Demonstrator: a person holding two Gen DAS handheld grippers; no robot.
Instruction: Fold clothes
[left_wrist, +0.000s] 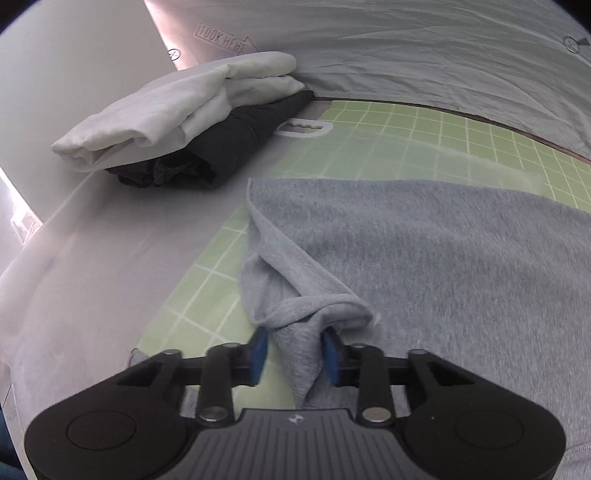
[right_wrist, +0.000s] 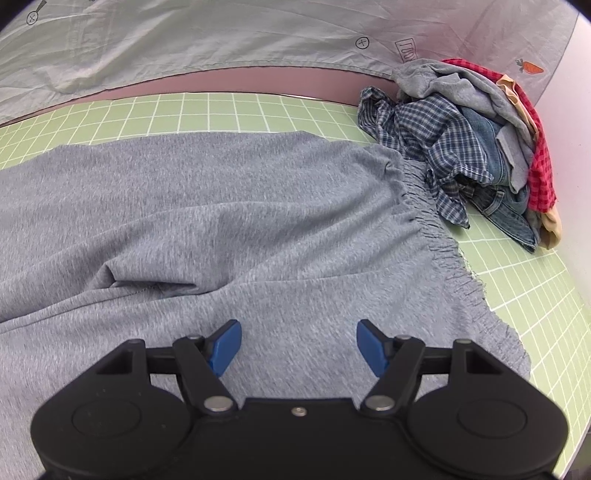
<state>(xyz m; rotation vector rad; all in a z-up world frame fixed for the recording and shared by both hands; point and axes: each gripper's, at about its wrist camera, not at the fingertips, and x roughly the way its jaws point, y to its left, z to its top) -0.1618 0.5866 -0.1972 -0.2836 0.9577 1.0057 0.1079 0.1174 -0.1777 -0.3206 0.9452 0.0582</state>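
Note:
A grey knit garment (left_wrist: 424, 258) lies spread on a green grid mat (left_wrist: 406, 129). Its left corner is bunched up into a fold, and my left gripper (left_wrist: 295, 350) is shut on that fold, with cloth filling the gap between the blue pads (left_wrist: 258, 350). In the right wrist view the same grey garment (right_wrist: 221, 192) lies mostly flat, its gathered elastic waistband (right_wrist: 428, 206) at the right edge. My right gripper (right_wrist: 299, 347) hovers over the near part of the garment, open, with nothing between its fingers.
A folded white garment (left_wrist: 177, 107) sits on a folded dark one (left_wrist: 229, 147) at the far left, beside the mat. A heap of unfolded clothes (right_wrist: 472, 140), plaid, denim and red check, lies at the far right. A pale grey sheet (right_wrist: 184, 44) lies behind the mat (right_wrist: 221, 110).

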